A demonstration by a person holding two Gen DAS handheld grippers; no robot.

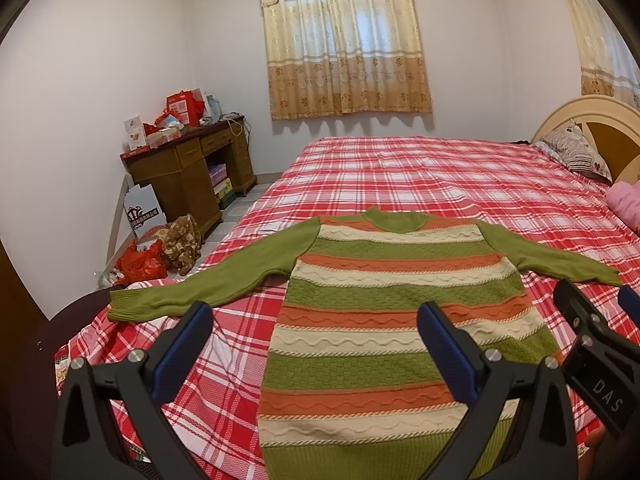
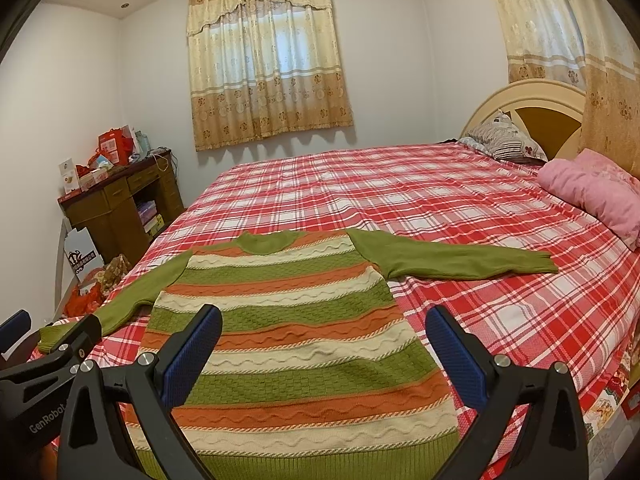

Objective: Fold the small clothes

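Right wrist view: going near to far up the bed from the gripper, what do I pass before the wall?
Right gripper, open above the hem → striped sweater lying flat, sleeves spread → its green collar → bare plaid bedsheet → curtained window on the far wall.

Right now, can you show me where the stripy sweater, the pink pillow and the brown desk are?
stripy sweater (image 2: 288,344), right wrist view, on its striped middle.
pink pillow (image 2: 592,192), right wrist view, on its top side.
brown desk (image 1: 176,176), left wrist view, on its front panel.
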